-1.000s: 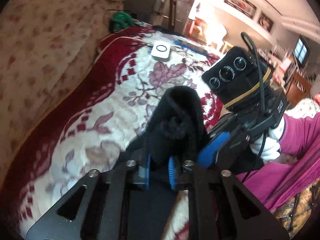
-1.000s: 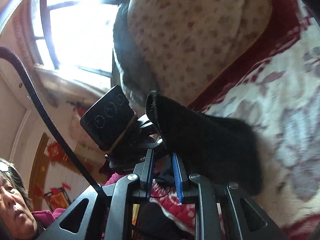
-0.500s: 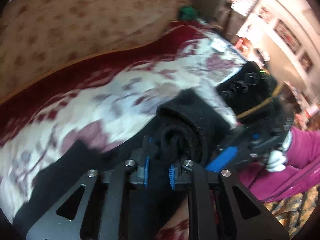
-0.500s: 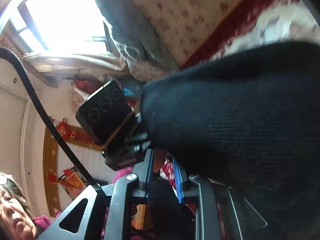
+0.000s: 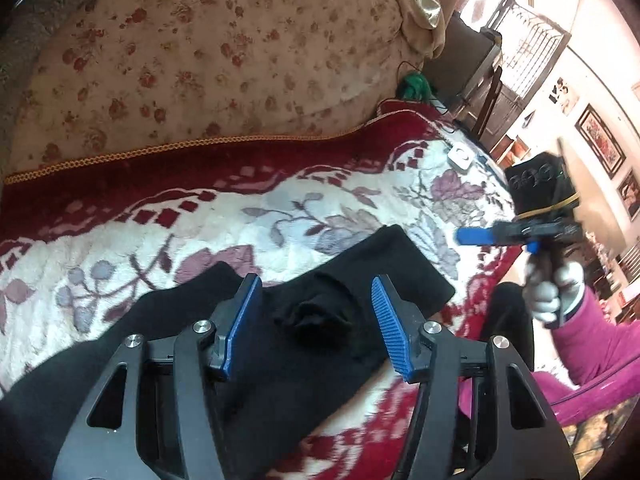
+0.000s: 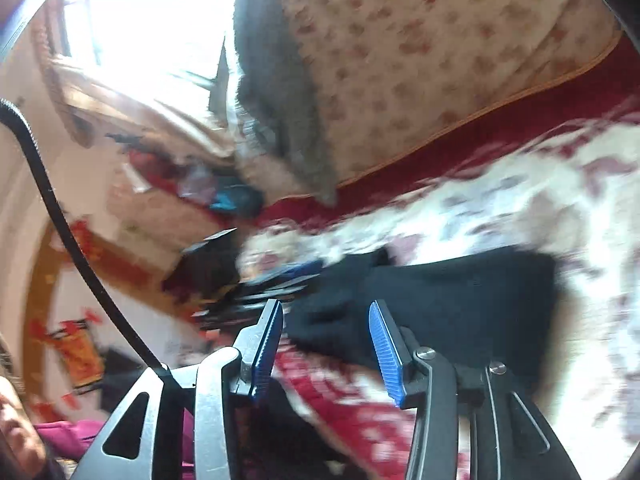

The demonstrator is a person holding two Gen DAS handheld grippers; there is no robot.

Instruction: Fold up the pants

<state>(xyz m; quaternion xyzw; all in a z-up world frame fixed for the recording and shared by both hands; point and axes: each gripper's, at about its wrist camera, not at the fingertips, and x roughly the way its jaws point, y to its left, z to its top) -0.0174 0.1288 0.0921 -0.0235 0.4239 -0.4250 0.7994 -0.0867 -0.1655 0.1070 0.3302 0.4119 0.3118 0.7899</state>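
The black pants [image 5: 360, 264] lie folded on the red-and-white floral blanket [image 5: 280, 208], with a small bunched lump [image 5: 316, 316] just ahead of my left gripper. My left gripper [image 5: 316, 284] hovers over that lump, its jaws opening, and the blue pads [image 5: 390, 328] stand clear of the cloth. In the left wrist view my right gripper [image 5: 474, 236] is off to the right past the pants' edge, held by a white-gloved hand [image 5: 546, 292]. The right wrist view is blurred. There my right gripper [image 6: 324, 308] is opening, with the pants [image 6: 460, 300] lying beyond its pads and not pinched.
A rose-print quilt [image 5: 200, 60] rises behind the blanket. A small white device [image 5: 459, 157] and a green bundle [image 5: 414, 86] sit at the far end. A pink sleeve [image 5: 592, 344] is at the right, and furniture and framed pictures stand beyond.
Both grippers were shut on the raised pants. Now both have let go and spread, the pants lie flat on the blanket, and the right gripper has drawn away to the right.
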